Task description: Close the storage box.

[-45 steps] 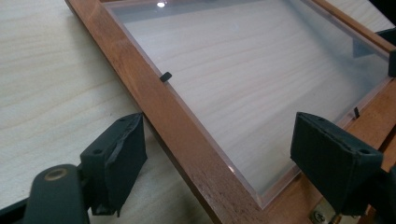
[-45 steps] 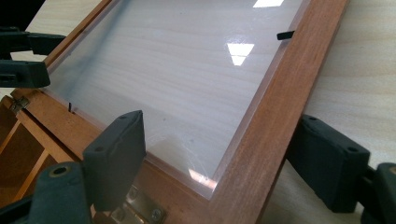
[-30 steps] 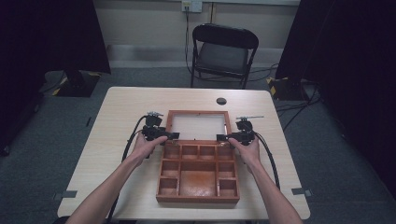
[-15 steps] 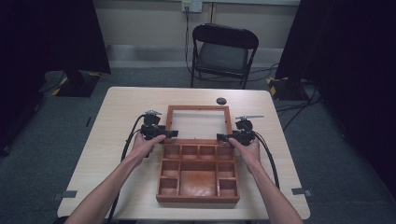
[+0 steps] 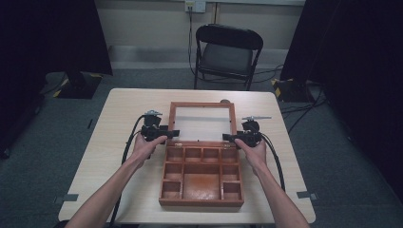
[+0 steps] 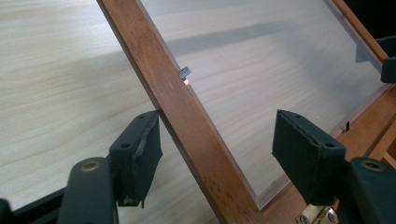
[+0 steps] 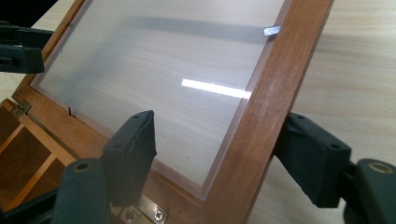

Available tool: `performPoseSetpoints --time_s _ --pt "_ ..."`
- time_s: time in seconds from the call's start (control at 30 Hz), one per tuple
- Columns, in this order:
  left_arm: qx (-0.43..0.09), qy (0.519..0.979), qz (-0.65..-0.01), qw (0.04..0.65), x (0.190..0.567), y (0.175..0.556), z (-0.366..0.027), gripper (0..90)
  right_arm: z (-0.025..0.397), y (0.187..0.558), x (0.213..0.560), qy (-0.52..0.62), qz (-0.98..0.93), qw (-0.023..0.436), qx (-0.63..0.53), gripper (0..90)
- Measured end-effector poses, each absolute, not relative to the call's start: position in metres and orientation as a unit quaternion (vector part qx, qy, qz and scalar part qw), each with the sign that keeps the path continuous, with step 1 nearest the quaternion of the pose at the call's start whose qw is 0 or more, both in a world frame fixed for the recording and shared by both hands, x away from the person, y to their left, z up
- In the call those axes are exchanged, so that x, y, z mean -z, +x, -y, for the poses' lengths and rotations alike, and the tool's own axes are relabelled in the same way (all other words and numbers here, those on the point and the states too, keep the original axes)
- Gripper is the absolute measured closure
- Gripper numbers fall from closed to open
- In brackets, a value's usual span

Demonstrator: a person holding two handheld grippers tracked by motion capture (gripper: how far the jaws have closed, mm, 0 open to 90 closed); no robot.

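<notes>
Box (image 5: pixel 201 175): wooden, divided into compartments, at the middle of the surface (image 5: pixel 119 118), front wall near the front edge of the surface.

Lid (image 5: pixel 203 122): wood frame around a clear pane, hinged at the far wall of the box, raised and tilted back. Hinge (image 7: pixel 149 212) of pale metal at the lid's lower frame. Small grey tab (image 6: pixel 185 72) on the pane beside the left rail; a like tab (image 7: pixel 272 30) beside the right rail.

Left claw (image 5: pixel 175 132): at the lid's left rail, low, just above the box's far left corner. Jaws set wide, one outside the rail and touching its outer face, the other well inside over the pane, apart from it. No grip.

Right claw (image 5: pixel 228 137): at the lid's right rail, low, just above the box's far right corner. Jaws set wide, straddling the rail; outer jaw at or against the rail's outer face, inner jaw over the pane, a gap visible. No grip.

Left hand (image 5: pixel 145 145) and right hand (image 5: pixel 252 149): either side of the box, level with its far wall.

Open room: bare surface left and right of the box, and beyond the lid up to the far edge. Small dark object (image 5: pixel 225 101) just behind the lid's top right corner. Chair (image 5: pixel 227 52) on the floor beyond the surface.
</notes>
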State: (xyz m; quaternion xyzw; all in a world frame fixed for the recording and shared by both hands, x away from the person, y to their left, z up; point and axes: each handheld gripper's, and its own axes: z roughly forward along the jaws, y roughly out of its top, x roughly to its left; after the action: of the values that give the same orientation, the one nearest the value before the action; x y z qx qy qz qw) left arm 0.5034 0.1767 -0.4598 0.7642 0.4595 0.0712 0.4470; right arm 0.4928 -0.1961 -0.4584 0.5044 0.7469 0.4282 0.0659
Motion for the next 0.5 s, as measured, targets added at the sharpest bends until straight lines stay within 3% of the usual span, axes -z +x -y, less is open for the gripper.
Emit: performPoseSetpoints --time_s 0.5 --pt "-0.08 0.753 -0.452 0.472 0.448 0.499 -0.181 39.9 0.202 0.489 0.449 0.5 -0.734 0.078 -0.453 35.0"
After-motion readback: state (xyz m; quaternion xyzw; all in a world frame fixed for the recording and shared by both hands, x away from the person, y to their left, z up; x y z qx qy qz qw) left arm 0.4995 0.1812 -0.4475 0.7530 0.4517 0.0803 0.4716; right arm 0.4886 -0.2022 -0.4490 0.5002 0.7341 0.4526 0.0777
